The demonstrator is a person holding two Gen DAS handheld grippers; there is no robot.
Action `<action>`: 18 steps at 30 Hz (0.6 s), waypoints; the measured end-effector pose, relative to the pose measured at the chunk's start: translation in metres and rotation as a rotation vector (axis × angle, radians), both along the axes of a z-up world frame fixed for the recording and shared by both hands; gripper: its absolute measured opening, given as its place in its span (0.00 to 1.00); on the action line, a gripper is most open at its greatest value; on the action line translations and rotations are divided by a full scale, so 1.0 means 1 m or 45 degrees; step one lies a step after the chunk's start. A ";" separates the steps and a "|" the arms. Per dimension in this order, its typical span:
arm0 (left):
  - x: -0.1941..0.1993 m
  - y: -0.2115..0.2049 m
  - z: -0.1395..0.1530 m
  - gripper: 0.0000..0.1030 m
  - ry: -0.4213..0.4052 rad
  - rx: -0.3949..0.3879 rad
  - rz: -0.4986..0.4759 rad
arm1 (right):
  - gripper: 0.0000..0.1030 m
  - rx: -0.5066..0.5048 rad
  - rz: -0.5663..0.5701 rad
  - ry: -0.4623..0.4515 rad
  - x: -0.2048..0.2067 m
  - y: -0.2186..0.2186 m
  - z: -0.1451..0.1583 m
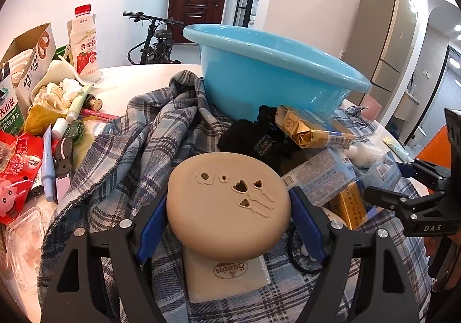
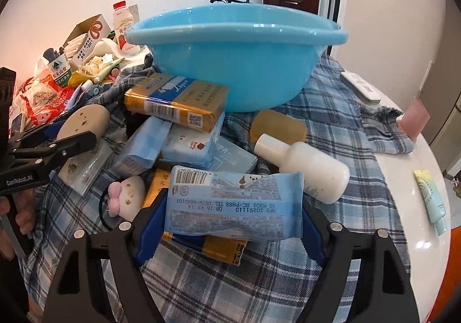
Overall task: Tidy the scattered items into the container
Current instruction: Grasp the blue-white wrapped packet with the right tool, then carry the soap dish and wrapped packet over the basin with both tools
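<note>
Two tongs are gripping: my left tongs (image 1: 229, 205) are squeezing a smooth tan disc (image 1: 227, 203), my right tongs (image 2: 230, 205) a crinkly blue packet (image 2: 233, 203), both just before the glossy blue basin (image 2: 236, 55).

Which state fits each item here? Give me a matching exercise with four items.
Items:
1. tan round case
2. pale blue tissue pack
3. blue basin
4. white bottle

States:
A. lying on its side on the plaid cloth
B. between the left gripper fingers
C. upright behind the pile
D. between the right gripper fingers

Pairs: 1-B, 2-D, 3-C, 4-A
</note>
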State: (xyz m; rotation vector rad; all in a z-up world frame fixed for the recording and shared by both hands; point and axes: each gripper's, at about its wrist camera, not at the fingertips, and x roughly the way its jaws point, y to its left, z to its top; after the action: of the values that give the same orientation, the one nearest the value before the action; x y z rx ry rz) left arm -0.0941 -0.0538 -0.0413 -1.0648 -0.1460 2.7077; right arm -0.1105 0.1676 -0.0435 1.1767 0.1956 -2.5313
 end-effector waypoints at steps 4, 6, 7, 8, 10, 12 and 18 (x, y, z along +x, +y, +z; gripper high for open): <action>0.003 0.003 0.007 0.76 0.011 0.009 -0.001 | 0.80 -0.006 -0.012 0.038 0.007 0.004 0.013; 0.006 0.005 0.012 0.76 0.023 0.005 -0.001 | 0.80 -0.014 -0.019 0.060 0.010 0.006 0.020; 0.008 0.007 0.016 0.76 0.034 0.000 -0.002 | 0.80 -0.020 -0.021 0.069 0.012 0.007 0.023; 0.010 0.008 0.021 0.76 0.044 -0.005 -0.003 | 0.80 -0.025 -0.022 0.075 0.013 0.008 0.026; 0.013 0.011 0.031 0.76 0.068 -0.015 -0.007 | 0.80 -0.036 -0.022 0.092 0.015 0.010 0.032; 0.017 0.015 0.043 0.76 0.098 -0.035 -0.010 | 0.80 -0.044 -0.014 0.114 0.016 0.010 0.040; 0.019 0.022 0.085 0.76 0.207 -0.098 0.010 | 0.80 -0.074 0.019 0.204 0.015 0.006 0.072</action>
State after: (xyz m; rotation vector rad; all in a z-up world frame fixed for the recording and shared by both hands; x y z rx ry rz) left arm -0.0752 -0.0320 0.0434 -0.8603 -0.0185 2.8127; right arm -0.0956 0.1734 0.0281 0.9479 0.1683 -2.6005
